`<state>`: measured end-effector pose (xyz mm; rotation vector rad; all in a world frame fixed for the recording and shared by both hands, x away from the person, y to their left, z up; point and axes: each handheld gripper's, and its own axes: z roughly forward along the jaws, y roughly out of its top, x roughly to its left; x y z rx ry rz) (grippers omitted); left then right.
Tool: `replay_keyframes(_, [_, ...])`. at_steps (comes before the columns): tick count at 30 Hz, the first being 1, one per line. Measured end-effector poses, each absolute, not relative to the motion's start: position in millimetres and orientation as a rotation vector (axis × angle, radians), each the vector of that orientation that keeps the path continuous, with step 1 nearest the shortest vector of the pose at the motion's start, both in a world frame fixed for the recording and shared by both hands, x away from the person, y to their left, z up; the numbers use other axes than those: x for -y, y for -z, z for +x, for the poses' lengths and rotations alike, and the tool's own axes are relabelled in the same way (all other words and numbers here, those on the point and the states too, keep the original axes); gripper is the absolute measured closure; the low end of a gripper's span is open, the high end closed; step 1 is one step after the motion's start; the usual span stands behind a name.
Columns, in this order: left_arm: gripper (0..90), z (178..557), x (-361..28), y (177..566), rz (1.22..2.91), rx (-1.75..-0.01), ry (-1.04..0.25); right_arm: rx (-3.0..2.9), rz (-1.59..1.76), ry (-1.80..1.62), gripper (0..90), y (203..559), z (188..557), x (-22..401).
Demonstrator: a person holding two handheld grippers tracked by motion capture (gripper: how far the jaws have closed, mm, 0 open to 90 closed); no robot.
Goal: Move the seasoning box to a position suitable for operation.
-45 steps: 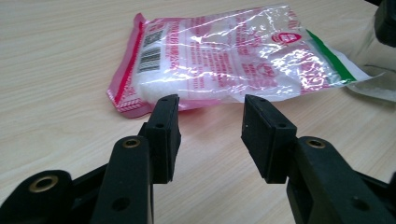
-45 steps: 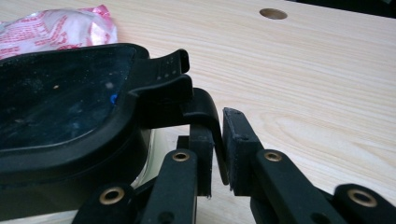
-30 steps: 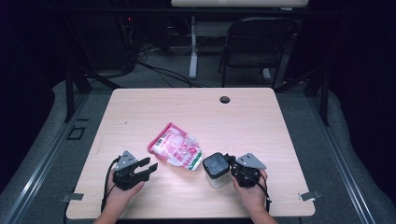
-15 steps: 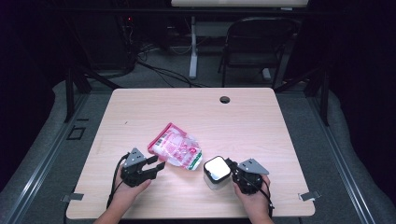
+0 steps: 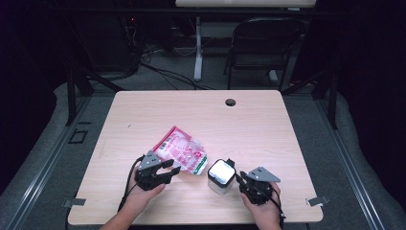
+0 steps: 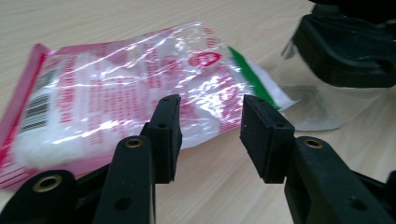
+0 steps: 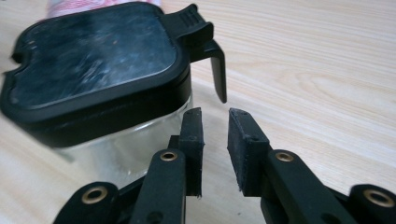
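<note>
At 5 o'clock on the table (image 5: 287, 124), the right gripper (image 5: 242, 178) has just been opening, its 2 jaws narrowly parted and empty beside the clear jar (image 5: 220, 176). At 7 o'clock, the left gripper (image 5: 171, 168), half open and just closing, grips nothing; the pink bag (image 5: 182, 151) lies just beyond.

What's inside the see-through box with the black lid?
Through the clear wall of the box, below the black lid, nothing can be made out; it looks empty. The lid covers the top, so the upper part stays hidden.
</note>
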<state>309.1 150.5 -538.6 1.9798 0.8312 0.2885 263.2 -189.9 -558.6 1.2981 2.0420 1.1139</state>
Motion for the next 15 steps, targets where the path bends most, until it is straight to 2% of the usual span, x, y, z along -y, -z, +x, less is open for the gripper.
replay_keyframes(6, [78.4, 299, -116, 538, 2.035, -0.757, -0.194, -2.061, 1.272, -1.117, 73.5, 559, 266, 193])
replay_keyframes(9, [85.7, 295, -96, 542, 2.089, -0.733, -0.189, -2.08, 1.279, -1.164, 75.2, 558, 271, 197])
replay_keyframes(11, [87.1, 293, -82, 545, 2.13, -0.732, -0.228, -2.114, 1.28, -1.2, 77.3, 558, 275, 199])
replay_keyframes(15, [89.5, 294, -75, 548, 2.115, -0.789, -0.217, -2.154, 1.289, -1.227, 78.6, 558, 283, 202])
